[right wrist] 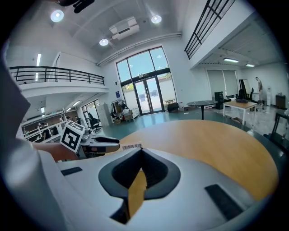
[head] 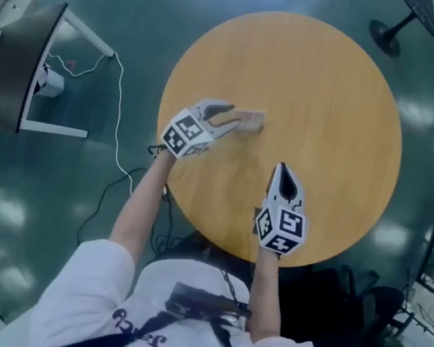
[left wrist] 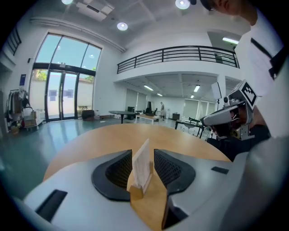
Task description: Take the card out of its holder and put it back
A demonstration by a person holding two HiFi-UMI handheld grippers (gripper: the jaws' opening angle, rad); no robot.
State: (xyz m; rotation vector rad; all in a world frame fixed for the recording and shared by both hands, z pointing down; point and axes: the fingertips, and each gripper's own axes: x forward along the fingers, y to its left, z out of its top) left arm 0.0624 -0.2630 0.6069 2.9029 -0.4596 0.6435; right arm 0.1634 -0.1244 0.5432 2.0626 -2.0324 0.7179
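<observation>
1 card (left wrist: 141, 163) in 1 holder (left wrist: 136, 190), seemingly untouched inside left claw (head: 234, 119).

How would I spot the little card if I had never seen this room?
Find the round wooden table in the hall. Toward the person's left, a pale card stands upright in a small wooden holder, between the open jaws of the left tool. It is the only thing standing on the tabletop.
</observation>
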